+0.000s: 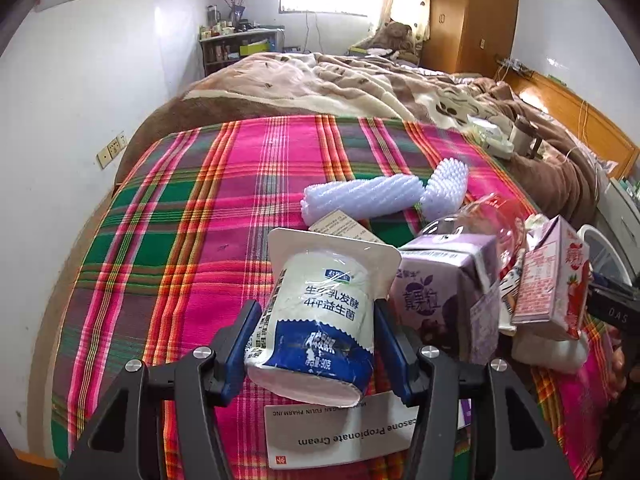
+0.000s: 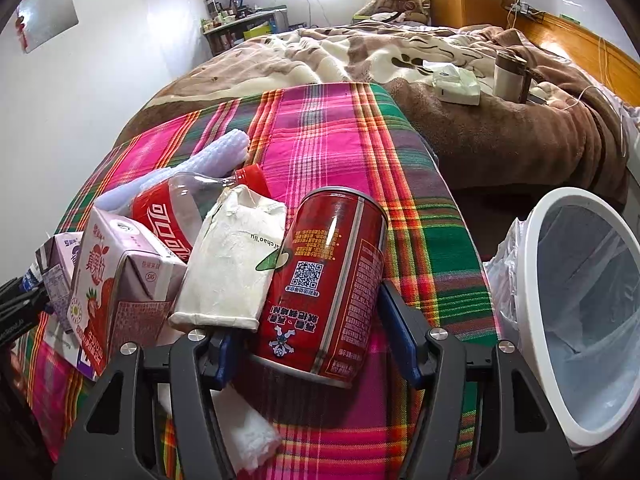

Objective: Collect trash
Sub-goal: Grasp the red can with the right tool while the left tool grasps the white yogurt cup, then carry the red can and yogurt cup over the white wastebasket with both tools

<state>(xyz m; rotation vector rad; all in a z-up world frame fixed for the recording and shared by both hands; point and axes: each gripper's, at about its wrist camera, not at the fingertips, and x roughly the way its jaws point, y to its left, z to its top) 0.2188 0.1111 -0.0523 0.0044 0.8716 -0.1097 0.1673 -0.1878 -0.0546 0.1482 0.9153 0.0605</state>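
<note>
My left gripper (image 1: 316, 328) is shut on a white and blue yogurt cup (image 1: 320, 312), held tilted over the plaid cloth (image 1: 180, 232). My right gripper (image 2: 308, 320) is shut on a red drink can (image 2: 328, 280), held tilted over the same cloth (image 2: 328, 136). Other trash lies on the cloth: a purple milk carton (image 1: 436, 292), a pink strawberry milk carton (image 2: 116, 284), a crushed cola bottle (image 2: 172, 216), a white paper pack (image 2: 236, 264), white foam netting (image 1: 360, 196) and a cream box (image 1: 340, 436).
A white bin (image 2: 580, 312) with a clear liner stands right of the cloth in the right wrist view. Behind lies a bed with a brown blanket (image 2: 480, 128), a tissue pack (image 2: 456, 84) and a cup (image 2: 508, 76). A crumpled tissue (image 2: 252, 436) lies under my right gripper.
</note>
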